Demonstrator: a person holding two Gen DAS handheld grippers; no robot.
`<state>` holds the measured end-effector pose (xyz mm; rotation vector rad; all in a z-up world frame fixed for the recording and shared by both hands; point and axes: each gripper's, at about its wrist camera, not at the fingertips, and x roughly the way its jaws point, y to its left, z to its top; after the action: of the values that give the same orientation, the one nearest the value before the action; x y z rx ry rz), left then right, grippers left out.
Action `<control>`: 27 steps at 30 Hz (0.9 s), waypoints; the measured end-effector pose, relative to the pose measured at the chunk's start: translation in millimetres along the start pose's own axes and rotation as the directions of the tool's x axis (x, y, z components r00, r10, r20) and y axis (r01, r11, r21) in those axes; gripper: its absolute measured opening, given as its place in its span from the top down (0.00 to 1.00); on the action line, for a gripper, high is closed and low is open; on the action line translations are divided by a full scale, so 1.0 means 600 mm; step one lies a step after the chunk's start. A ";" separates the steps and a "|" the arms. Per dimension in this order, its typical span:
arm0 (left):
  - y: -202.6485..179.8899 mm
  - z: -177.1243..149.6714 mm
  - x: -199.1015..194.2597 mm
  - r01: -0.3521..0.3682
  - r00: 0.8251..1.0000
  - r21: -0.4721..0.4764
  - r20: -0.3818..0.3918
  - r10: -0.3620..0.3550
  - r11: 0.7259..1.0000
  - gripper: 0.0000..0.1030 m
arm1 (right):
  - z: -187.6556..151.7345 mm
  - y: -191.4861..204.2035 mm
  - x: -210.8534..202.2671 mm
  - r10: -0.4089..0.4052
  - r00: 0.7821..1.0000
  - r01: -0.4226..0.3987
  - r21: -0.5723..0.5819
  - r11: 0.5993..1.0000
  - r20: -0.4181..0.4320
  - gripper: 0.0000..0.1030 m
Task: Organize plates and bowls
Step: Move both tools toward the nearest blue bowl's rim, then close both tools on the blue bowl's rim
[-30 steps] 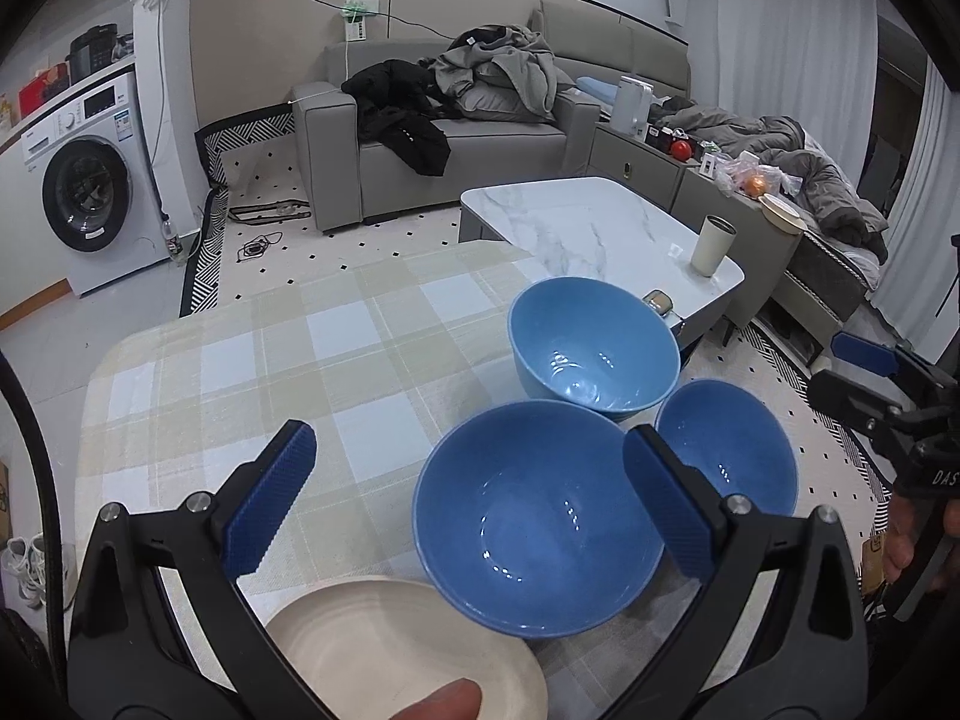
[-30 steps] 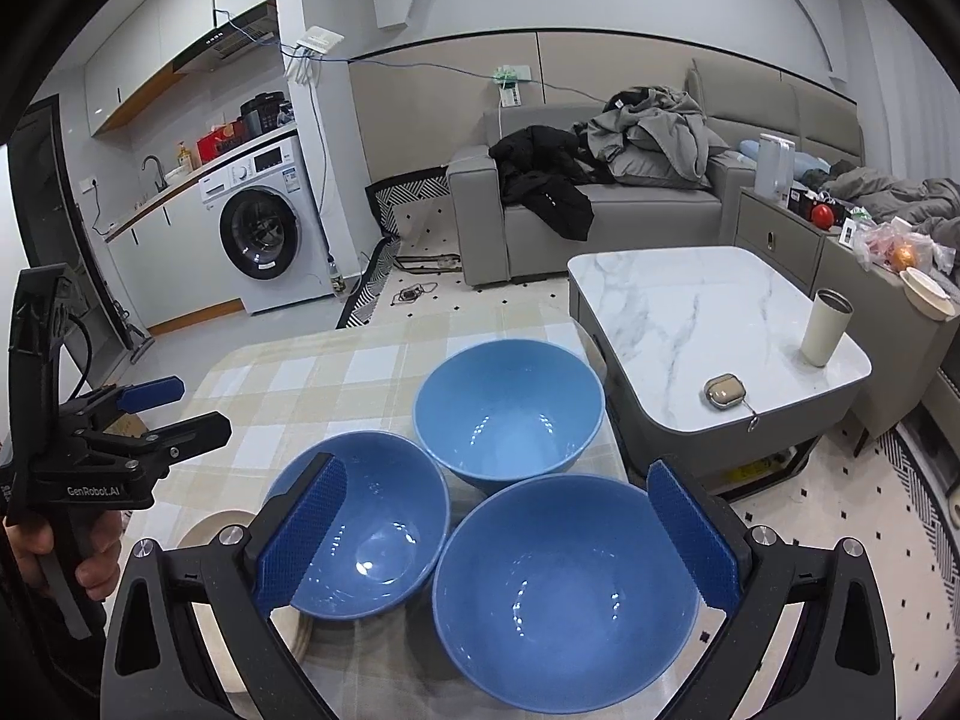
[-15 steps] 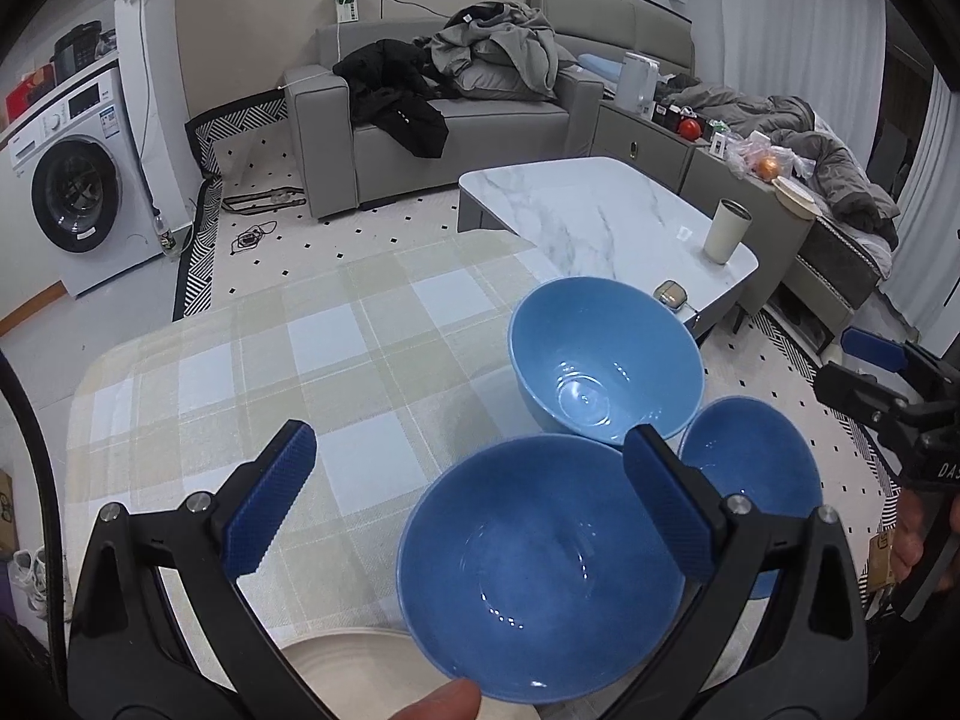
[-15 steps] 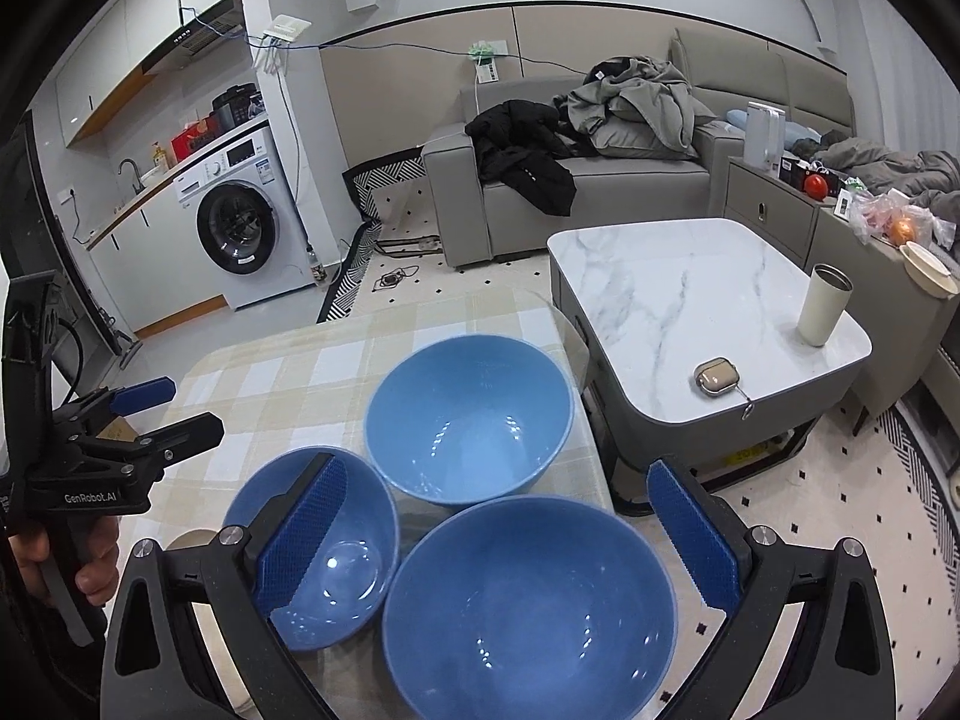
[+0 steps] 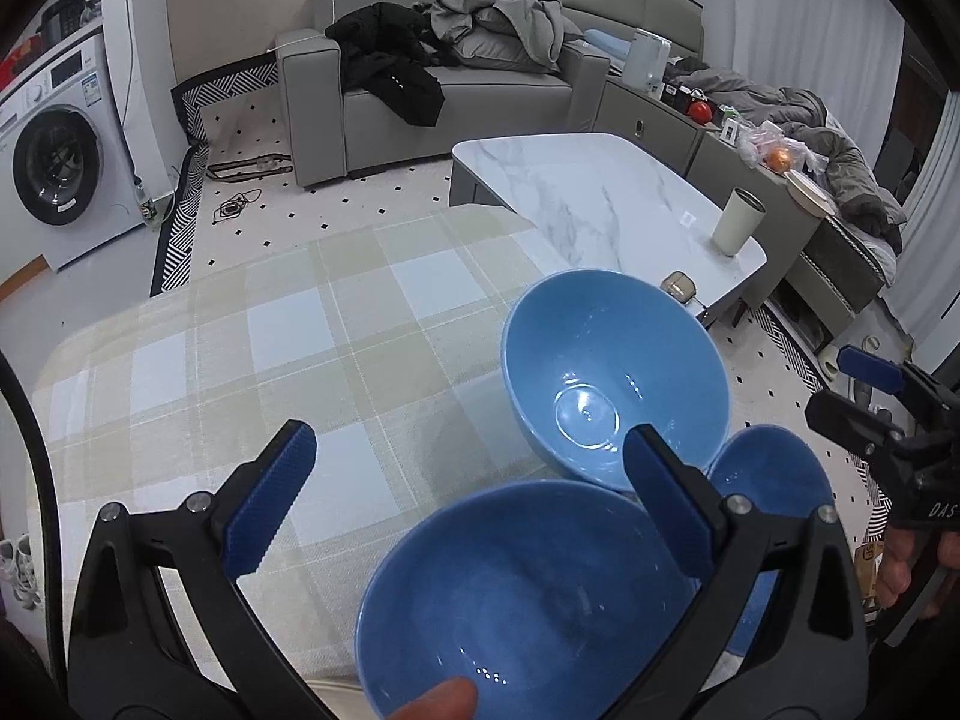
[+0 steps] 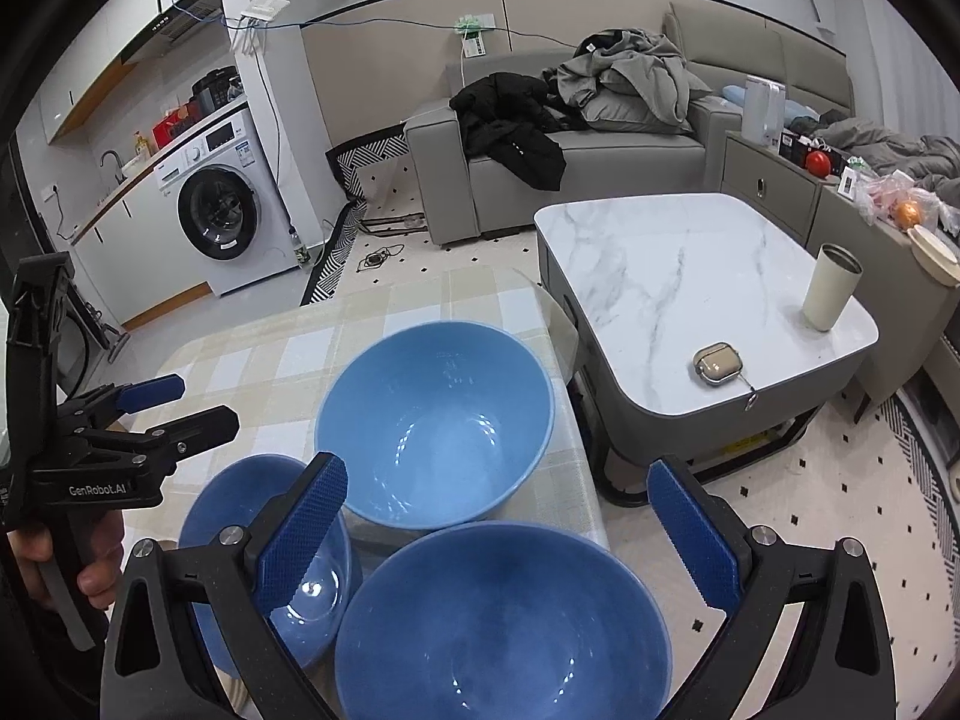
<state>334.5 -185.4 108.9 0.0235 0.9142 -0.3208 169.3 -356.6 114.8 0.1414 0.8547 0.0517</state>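
My jaws stand spread on both tools, gripping nothing: the left gripper [image 5: 468, 498] and the right gripper [image 6: 498, 531] each hover over the cluster of three blue bowls at the right end of the checked table [image 5: 240, 360].

Landmark: the far bowl [image 6: 435, 423], upright near the table's right edge, just on the near side of the marble coffee table [image 6: 690, 276].

Nearer to me than the far bowl, and to my left of it, sits the left bowl [image 5: 522, 594], framed between my left fingers, its rim close against the far bowl's. Nearer and to my right sits the right bowl [image 6: 504, 624], framed likewise between my right fingers.

I judge this symmetrical framing prepares a rim grasp on each near bowl for nesting. A cream plate edge [image 5: 336, 687] shows beneath the left bowl's near side.
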 end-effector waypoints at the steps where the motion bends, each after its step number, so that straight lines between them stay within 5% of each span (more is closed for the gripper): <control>1: 0.000 0.003 0.007 -0.003 1.000 -0.001 -0.005 0.003 1.000 0.01 | 0.002 -0.003 0.008 0.005 1.000 -0.005 0.003 1.000 -0.001 0.01; 18: -0.017 0.029 0.121 -0.021 0.997 0.003 -0.070 0.021 1.000 0.01 | 0.005 -0.052 0.116 -0.005 0.995 0.008 0.038 0.999 -0.098 0.02; 22: -0.022 0.032 0.141 -0.012 0.996 0.006 -0.086 0.012 1.000 0.02 | 0.001 -0.059 0.140 0.007 0.991 -0.002 0.032 0.999 -0.132 0.16; 27: -0.030 0.031 0.167 -0.014 0.992 0.033 -0.122 0.018 0.999 0.20 | -0.003 -0.066 0.157 0.029 0.988 -0.023 0.039 0.999 -0.151 0.29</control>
<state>400.3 -231.9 43.9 0.0808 1.0301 -0.3212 229.5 -385.9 37.7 0.1852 1.0056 0.0719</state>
